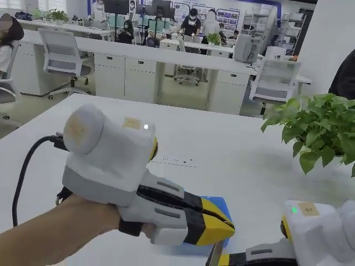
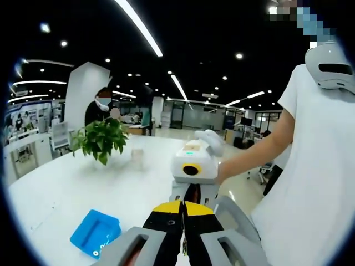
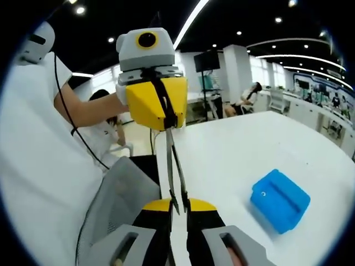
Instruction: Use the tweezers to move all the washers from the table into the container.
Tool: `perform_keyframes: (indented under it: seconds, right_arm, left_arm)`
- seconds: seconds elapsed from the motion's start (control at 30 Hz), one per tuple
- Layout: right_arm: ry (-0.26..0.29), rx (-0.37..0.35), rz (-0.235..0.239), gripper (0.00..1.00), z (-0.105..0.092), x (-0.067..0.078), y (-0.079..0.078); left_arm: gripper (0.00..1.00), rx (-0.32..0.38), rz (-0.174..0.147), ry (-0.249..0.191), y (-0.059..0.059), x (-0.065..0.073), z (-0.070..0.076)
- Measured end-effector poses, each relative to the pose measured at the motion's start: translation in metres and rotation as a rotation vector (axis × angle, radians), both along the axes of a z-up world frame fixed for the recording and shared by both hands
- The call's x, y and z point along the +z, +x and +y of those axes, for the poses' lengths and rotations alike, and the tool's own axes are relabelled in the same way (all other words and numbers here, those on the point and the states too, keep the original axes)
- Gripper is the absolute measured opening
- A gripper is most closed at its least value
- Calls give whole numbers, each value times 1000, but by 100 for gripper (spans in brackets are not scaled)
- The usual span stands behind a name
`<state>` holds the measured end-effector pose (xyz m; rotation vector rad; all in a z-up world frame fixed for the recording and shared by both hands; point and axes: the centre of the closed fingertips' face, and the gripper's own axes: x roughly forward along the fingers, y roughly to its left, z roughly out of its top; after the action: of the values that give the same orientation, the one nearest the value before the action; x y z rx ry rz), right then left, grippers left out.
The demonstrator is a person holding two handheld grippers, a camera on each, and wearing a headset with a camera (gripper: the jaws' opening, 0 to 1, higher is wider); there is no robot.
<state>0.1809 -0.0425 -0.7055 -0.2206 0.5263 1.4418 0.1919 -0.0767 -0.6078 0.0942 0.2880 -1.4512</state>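
The metal tweezers [image 3: 173, 160] span the gap between my two grippers above the white table. My left gripper [image 3: 166, 124] is shut on their joined end, and in its own view its yellow jaws [image 2: 183, 209] are pressed together. The two tines reach down into my right gripper [image 3: 178, 213], whose jaws stand close around the tips with a narrow gap. In the head view the left gripper [image 1: 228, 227] points right toward the right gripper [image 1: 222, 259] at the bottom edge. The blue container [image 1: 222, 204] lies on the table behind the jaws, and appears in both gripper views [image 2: 95, 233] [image 3: 279, 199].
A potted green plant [image 1: 319, 130] stands at the right of the white table [image 1: 222, 138]. A black cable [image 1: 25, 166] trails from the left gripper. Office desks, chairs and people sit beyond the table's far edge.
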Motion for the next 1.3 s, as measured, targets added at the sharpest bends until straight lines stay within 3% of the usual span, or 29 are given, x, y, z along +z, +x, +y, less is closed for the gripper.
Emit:
perform_keyframes:
  seconds: [0.13,0.23,0.47,0.6,0.67,0.77,0.83,0.93,1.1,1.23,1.3]
  right_arm:
    - [12,12,-4,2,1,1,-1]
    - [-4,7,-14,1,-1,-1,3]
    - [-187,18,-99,1,-20,-24,21]
    - [-285,29,-151,0,-29,-40,31]
    - [-314,37,-161,0,-31,-48,33]
    - [-344,21,-157,0,-35,-61,40]
    - [-379,20,-182,0,-39,-71,47]
    - [-450,43,-213,0,-45,-88,53]
    - [-501,43,-236,0,-51,-111,64]
    - [-579,85,-338,0,-56,-125,71]
    - [-589,93,-342,0,-56,-131,70]
  left_arm:
    - [0,13,19,-22,3,0,4]
    - [0,27,11,-13,6,-1,7]
    - [0,83,-8,59,16,-25,16]
    - [0,116,14,99,21,-47,18]
    - [0,135,50,99,25,-58,19]
    - [0,156,42,104,31,-74,21]
    - [0,170,48,104,35,-88,22]
    - [0,177,69,90,39,-105,22]
    - [0,194,99,91,45,-131,17]
    - [0,217,99,125,51,-147,16]
    - [0,223,112,154,55,-155,18]
